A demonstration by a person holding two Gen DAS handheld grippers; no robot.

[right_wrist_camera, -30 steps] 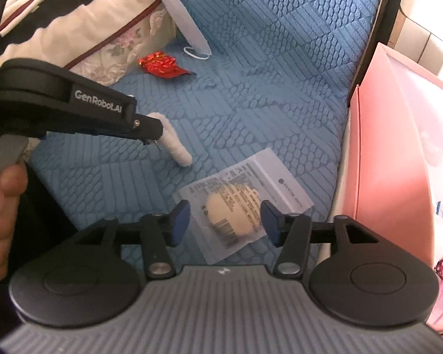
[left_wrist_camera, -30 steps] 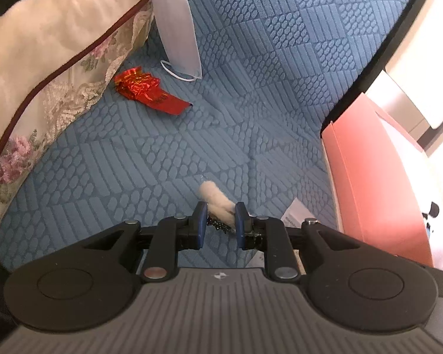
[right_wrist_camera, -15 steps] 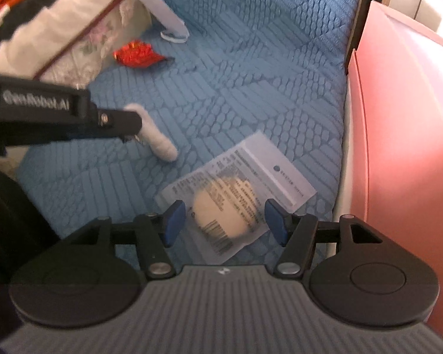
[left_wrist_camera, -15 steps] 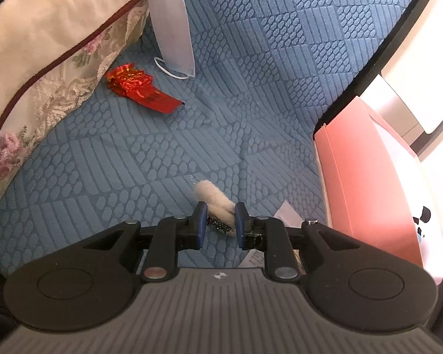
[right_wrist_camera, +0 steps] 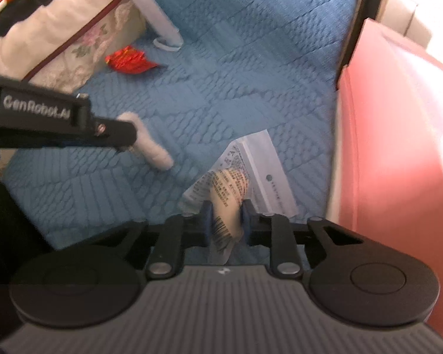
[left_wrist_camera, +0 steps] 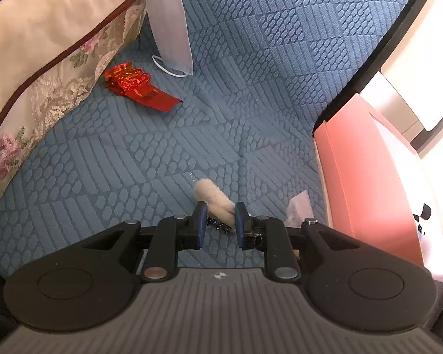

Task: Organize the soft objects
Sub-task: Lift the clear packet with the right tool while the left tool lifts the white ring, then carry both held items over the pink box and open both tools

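Squeezing down on a clear printed packet [right_wrist_camera: 226, 206] with a cream puff inside, the right gripper [right_wrist_camera: 226, 221] has just closed its jaws and now pinches it above the blue quilted mattress [left_wrist_camera: 251, 88], next to the pink bin [right_wrist_camera: 392, 147]. Left gripper [left_wrist_camera: 220, 221] is clamped on a fluffy white hair clip [left_wrist_camera: 214, 199], held just off the bed. Red bow [left_wrist_camera: 133, 84] and a face mask [left_wrist_camera: 168, 26] lie further back by the floral pillow [left_wrist_camera: 44, 59].

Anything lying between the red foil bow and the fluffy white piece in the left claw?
Nothing; in the left wrist view only bare blue quilted cover lies between the red foil bow and the fluffy white piece.
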